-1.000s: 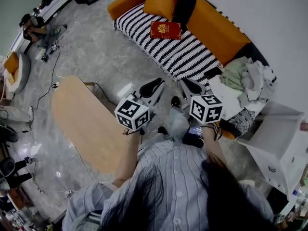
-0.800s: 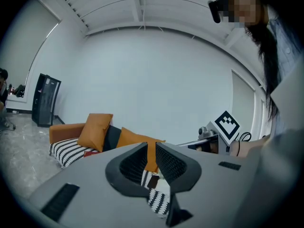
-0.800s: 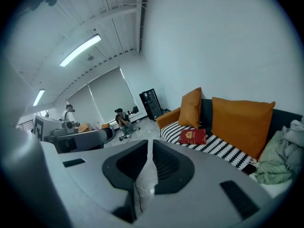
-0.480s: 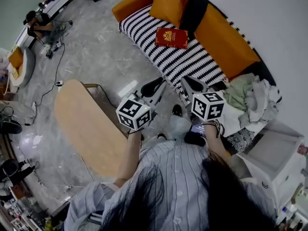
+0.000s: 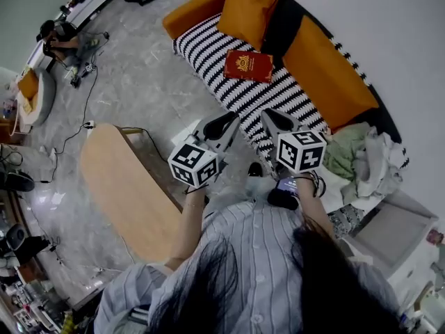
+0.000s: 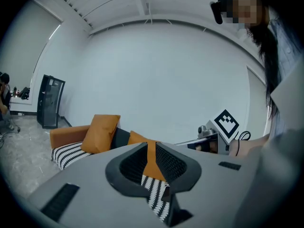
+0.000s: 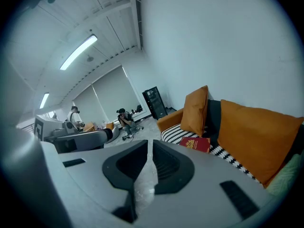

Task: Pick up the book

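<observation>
A red book (image 5: 248, 65) with a gold emblem lies flat on the black-and-white striped seat (image 5: 222, 89) of an orange sofa, and it also shows in the right gripper view (image 7: 195, 144). The left gripper (image 5: 229, 120) and the right gripper (image 5: 270, 117) are held side by side in front of the person, pointing toward the sofa, well short of the book. Both are shut with nothing between their jaws. In the left gripper view the shut jaws (image 6: 151, 146) point at the sofa's cushions; the book is hidden there. The right gripper's jaws (image 7: 150, 145) point left of the book.
An orange cushion (image 5: 250, 5) leans on the sofa behind the book. An oval wooden table (image 5: 128, 193) stands to the left of the person. Crumpled clothes (image 5: 361, 158) pile at the sofa's right end, beside a white cabinet (image 5: 389, 228). A person (image 5: 59, 37) sits on the floor far left.
Both grippers and the person have moved closer to the sofa. The book and sofa sit lower and nearer in the head view. The jaws stayed shut.
</observation>
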### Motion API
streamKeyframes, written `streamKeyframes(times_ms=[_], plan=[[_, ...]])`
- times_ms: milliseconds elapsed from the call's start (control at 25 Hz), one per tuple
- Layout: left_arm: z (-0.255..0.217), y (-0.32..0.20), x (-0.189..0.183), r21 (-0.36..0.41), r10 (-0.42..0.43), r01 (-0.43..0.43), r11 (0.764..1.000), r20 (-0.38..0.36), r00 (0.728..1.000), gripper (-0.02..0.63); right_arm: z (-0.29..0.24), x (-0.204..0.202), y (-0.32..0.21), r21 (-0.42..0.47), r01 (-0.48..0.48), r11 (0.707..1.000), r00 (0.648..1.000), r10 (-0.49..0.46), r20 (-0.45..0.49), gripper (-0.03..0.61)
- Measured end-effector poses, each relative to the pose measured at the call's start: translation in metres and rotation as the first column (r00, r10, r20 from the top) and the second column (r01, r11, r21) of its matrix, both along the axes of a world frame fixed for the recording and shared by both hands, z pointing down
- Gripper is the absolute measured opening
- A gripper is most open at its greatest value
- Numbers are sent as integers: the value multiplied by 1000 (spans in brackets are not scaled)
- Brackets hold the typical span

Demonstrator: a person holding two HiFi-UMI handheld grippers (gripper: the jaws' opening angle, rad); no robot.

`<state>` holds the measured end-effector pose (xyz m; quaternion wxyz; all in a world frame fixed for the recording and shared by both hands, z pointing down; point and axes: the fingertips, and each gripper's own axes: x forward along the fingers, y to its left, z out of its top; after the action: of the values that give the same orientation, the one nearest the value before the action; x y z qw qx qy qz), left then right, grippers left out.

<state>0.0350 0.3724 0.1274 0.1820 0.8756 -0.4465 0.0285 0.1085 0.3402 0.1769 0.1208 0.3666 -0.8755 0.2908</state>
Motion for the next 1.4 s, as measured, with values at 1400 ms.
streamKeyframes(times_ms=[1400], plan=[[59, -221, -72, -106, 68, -64, 992, 28, 997, 44, 72, -42, -203, -163, -105, 981, 994, 104, -15, 44]])
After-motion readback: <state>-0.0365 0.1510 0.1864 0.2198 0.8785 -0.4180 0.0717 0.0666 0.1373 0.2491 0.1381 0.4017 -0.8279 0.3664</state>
